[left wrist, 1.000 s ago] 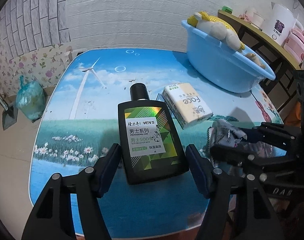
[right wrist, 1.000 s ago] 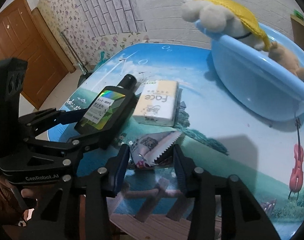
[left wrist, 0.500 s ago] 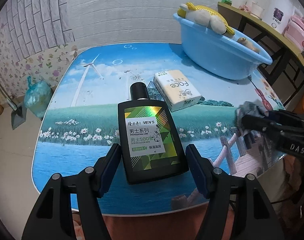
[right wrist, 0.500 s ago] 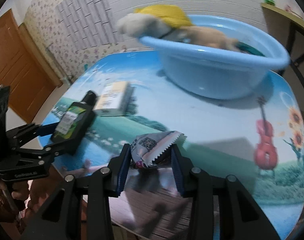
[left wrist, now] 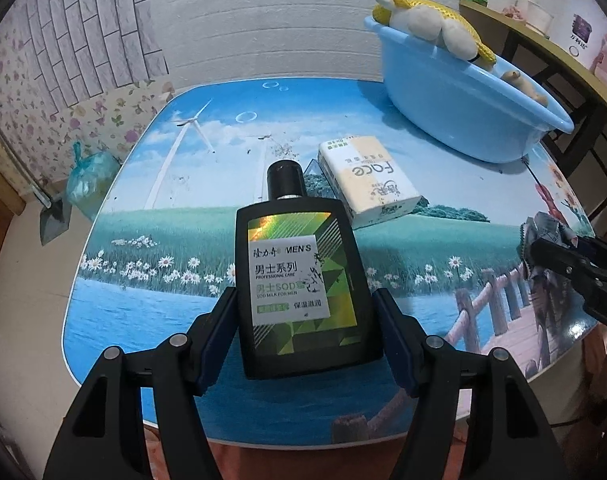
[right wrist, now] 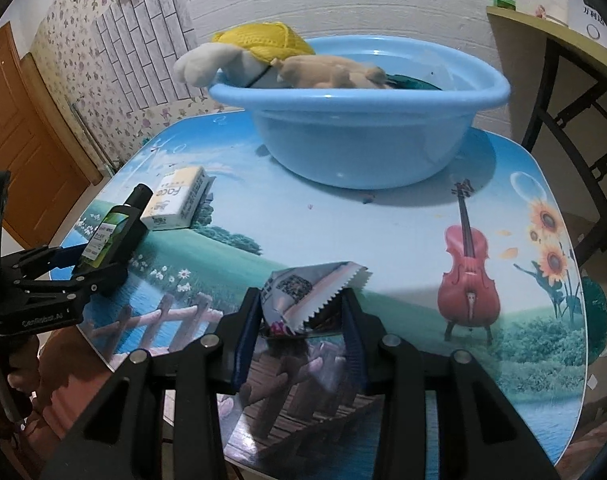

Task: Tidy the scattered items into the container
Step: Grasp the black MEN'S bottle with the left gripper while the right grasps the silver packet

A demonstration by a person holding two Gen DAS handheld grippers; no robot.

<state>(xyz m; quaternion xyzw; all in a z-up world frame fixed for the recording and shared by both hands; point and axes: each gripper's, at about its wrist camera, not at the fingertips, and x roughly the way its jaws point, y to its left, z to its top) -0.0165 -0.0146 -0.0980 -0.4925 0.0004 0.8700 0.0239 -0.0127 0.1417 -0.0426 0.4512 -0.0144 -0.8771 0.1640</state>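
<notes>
My left gripper is shut on a black lotion bottle with a green label, held above the near part of the printed table; the same bottle shows at the left of the right wrist view. My right gripper is shut on a crinkled silver snack packet with a serrated edge, lifted over the table's front; that packet appears at the far right of the left wrist view. The blue basin stands at the back with plush toys in it.
A yellow-white tissue pack lies on the table between the bottle and the basin. A dark shelf with cups stands right of the table. A green bag sits on the floor at the left.
My right gripper has carried the packet sideways toward the table's right front, and the basin has swung to the middle of its view. My left gripper has tilted slightly, still gripping the bottle.
</notes>
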